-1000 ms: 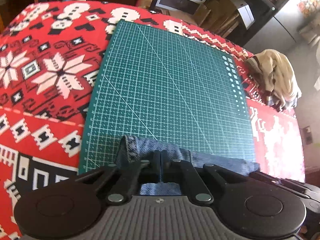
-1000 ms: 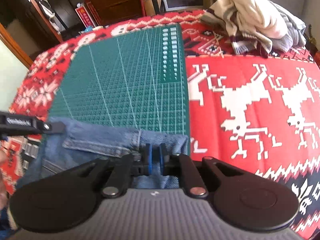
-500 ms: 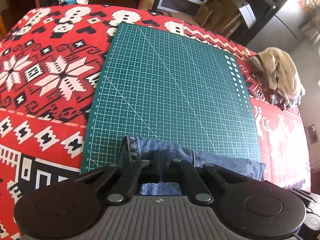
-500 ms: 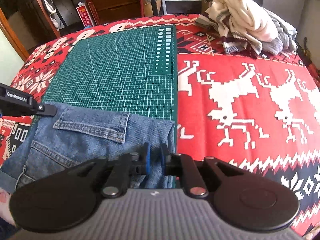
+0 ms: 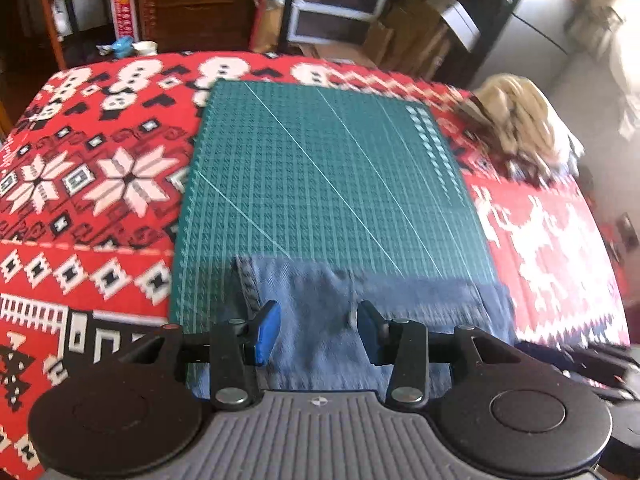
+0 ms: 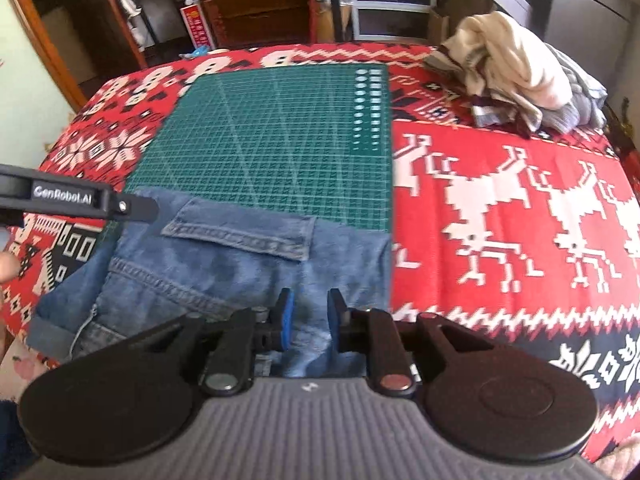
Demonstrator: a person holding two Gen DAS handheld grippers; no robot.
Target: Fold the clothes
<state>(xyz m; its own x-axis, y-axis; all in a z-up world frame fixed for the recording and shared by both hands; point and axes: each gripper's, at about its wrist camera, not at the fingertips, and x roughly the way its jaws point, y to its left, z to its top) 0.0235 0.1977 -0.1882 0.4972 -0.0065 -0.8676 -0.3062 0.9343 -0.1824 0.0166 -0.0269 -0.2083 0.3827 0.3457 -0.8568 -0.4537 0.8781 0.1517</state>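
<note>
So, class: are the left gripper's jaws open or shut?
Open. The left gripper shows a wide gap between its blue pads, with the denim shorts lying flat below, ungripped.

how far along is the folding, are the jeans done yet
Early. Done: the jeans lie spread across the near edge of the green mat, back pocket up, with no fold visible. In hand: nothing; the left gripper and right gripper are both open above the denim. Left: folding the jeans, then the pile of clothes at the far right corner of the red blanket.
</note>
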